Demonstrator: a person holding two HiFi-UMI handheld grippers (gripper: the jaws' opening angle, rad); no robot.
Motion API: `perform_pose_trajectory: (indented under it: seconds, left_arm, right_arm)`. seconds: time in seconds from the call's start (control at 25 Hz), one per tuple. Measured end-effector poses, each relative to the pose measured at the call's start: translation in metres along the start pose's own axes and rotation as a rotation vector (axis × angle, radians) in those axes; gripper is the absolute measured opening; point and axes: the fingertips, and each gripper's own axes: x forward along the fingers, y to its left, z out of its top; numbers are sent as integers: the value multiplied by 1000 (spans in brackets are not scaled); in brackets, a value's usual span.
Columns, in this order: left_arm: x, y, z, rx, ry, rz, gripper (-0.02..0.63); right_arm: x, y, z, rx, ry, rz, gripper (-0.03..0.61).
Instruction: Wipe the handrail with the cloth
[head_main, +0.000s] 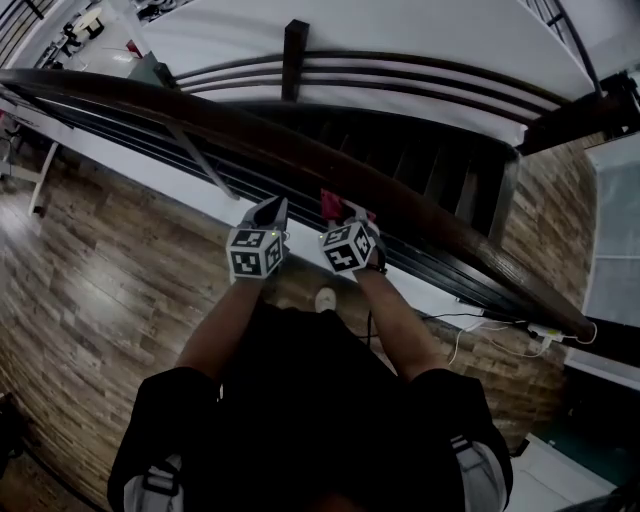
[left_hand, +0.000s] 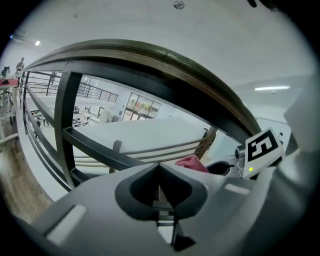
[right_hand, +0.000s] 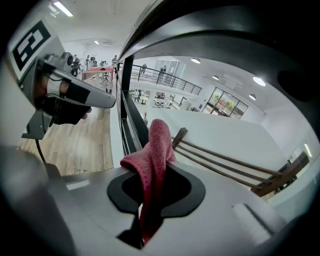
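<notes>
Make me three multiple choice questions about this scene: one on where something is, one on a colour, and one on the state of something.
1. Where is the cloth?
A. in a bucket
B. in the right claw
C. on a chair

2. What colour is the cloth?
A. pinkish red
B. blue
C. white

3. How is the left claw?
A. spread wide open
B. shut on the cloth
C. shut with nothing in it

Answers:
1 B: the right gripper view shows the cloth pinched between that claw's jaws and standing up out of them.
2 A: it looks pinkish red in both gripper views.
3 C: the left gripper view shows its jaws together with nothing between them.
</notes>
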Motion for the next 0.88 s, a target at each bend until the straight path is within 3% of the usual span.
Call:
perform_pose_trajectory:
  seconds: [0.44,0.88]
  left_arm:
    - [-3,48,14,-36,1,-32,-2]
    - [-9,99,19,-54,33,-52,-2]
  right_arm:
    - [18,25,38,-37,29,-15,46]
    - [36,43,74,22,39,-58,46]
